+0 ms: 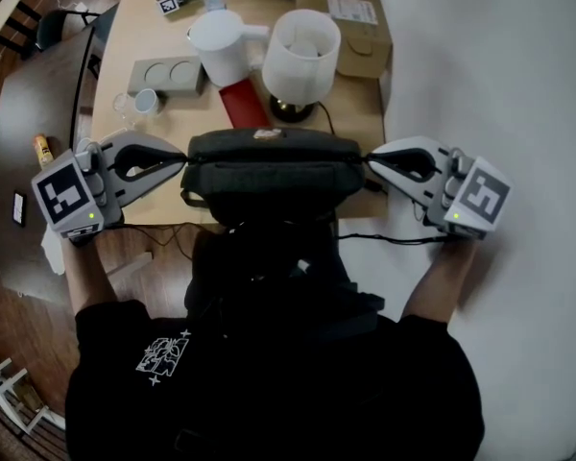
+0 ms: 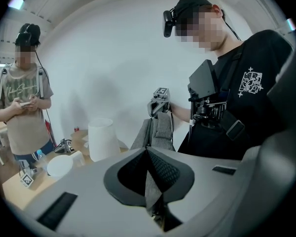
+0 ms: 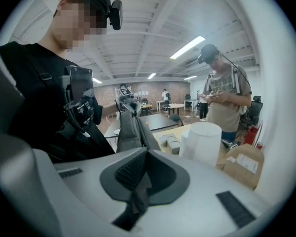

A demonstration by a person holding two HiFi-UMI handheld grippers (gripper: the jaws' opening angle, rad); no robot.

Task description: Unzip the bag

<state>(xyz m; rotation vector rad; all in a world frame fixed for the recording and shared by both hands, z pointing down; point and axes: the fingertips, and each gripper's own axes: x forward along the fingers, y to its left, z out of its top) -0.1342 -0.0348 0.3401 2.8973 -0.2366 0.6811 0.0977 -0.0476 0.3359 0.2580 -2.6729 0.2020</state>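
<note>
Two grippers are sharing the bag (image 1: 269, 171), one at each end. The left gripper (image 1: 180, 164) is pinching a fold of grey fabric at the bag's left end, with its jaws closed tight on it. The right gripper (image 1: 370, 161) is doing the same at the right end. The bag is stretching level between them above the near edge of the table (image 1: 360, 104). It seems to be hanging clear of the top, though the head view is not settling that.

Neither gripper is holding a zip pull, and no view is showing clearly where the pull is sitting. So the unzipping itself is looking not yet begun.

The main risk is coming from the re-grip. One pair of jaws will probably be letting go to reach for the pull, which would leave the whole bag hanging from a single thin pinch. It could then swing down, twist, or slip off past the near edge.

Pulling the ends apart too hard is a second risk, as the fabric could slide out of the jaws. The lamp (image 1: 300, 51) and the jug (image 1: 221, 46) are standing just beyond the bag, toward the far edge. A forward swing could be knocking into them.
</note>
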